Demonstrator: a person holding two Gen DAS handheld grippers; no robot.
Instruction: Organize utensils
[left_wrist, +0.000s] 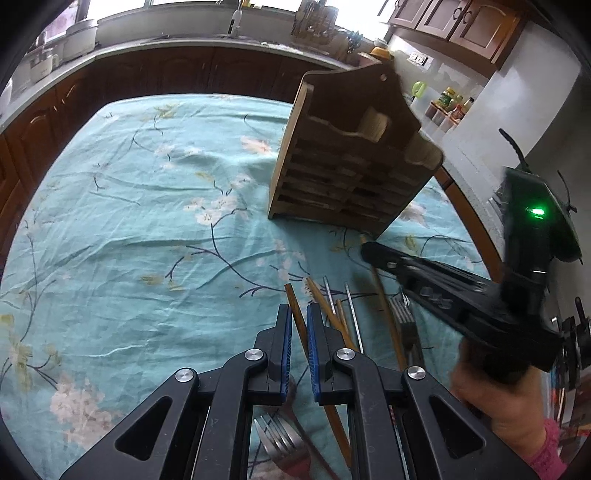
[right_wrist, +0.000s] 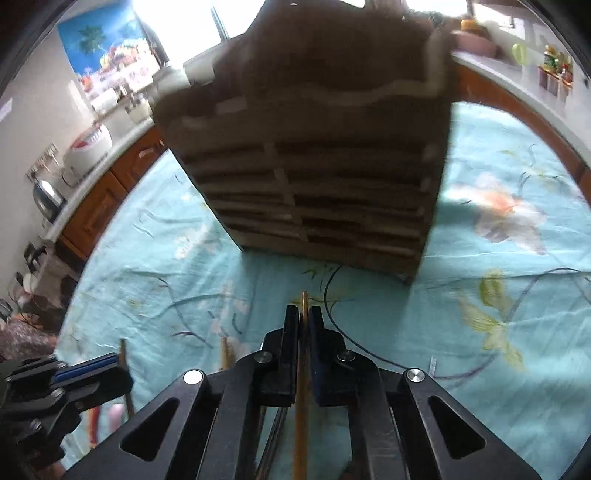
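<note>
A wooden slatted utensil holder (left_wrist: 351, 155) stands on the teal floral tablecloth (left_wrist: 155, 221); it fills the right wrist view (right_wrist: 317, 158). My left gripper (left_wrist: 299, 314) is closed around a wooden chopstick (left_wrist: 295, 314) above a pile of chopsticks (left_wrist: 332, 317), metal sticks and forks (left_wrist: 280, 439). My right gripper (right_wrist: 303, 314) is shut on another wooden chopstick (right_wrist: 303, 299), whose tip points at the holder's base. The right gripper also shows in the left wrist view (left_wrist: 369, 254), and the left gripper in the right wrist view (right_wrist: 110, 363).
Dark wood cabinets and a grey counter (left_wrist: 184, 48) curve around the table. Jars and bottles (left_wrist: 450, 103) stand on the right counter. A rice cooker (right_wrist: 88, 147) and a kettle (right_wrist: 46, 199) sit on the counter at the left of the right wrist view.
</note>
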